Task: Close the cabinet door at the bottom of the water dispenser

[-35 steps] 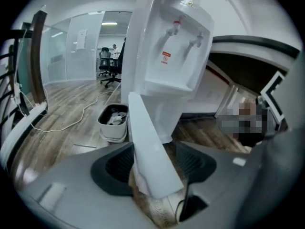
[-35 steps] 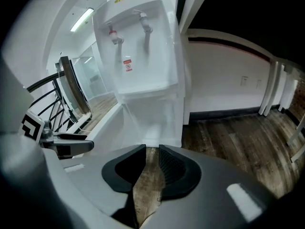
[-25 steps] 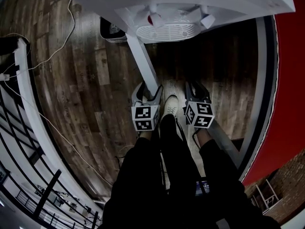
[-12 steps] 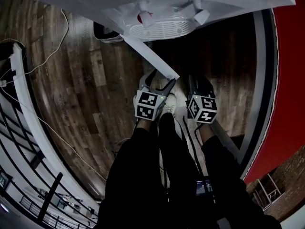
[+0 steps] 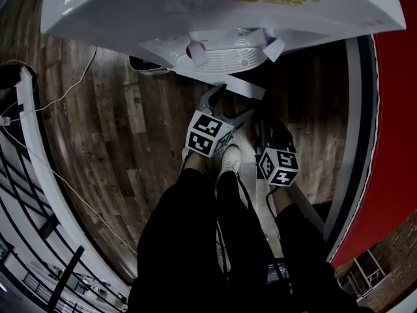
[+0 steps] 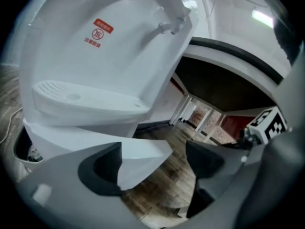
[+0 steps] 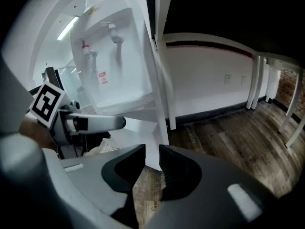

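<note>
A dark wooden floor (image 5: 117,129) fills most of the head view, with a red wall (image 5: 391,109) curving down its right side. The white water dispenser (image 5: 163,5) stands at the top of that view. The cabinet door (image 5: 244,87) at its bottom shows there as a short white strip just under the front, set at a slight angle to it and not yet shut. The person's legs (image 5: 195,240) in dark trousers rise from the lower edge, a gripper held out ahead on each side. The left gripper (image 5: 226,106) reaches up to the door. In the left gripper view (image 6: 153,151) its jaws stand wide apart and have just been opening. The door's lower free corner (image 6: 143,159) lies between them, up against the pad at that view's left and clear of the other, so nothing is clamped. The right gripper (image 5: 272,132) hangs lower and to the right, apart from the door. In its own view (image 7: 151,161) the jaws are close together, have just eased closer, and leave a narrow slit with nothing in it. Above the door juts the ribbed drip tray (image 6: 86,99), with the taps (image 5: 199,49) over it. A white shoe (image 5: 231,156) shows between the grippers.
</note>
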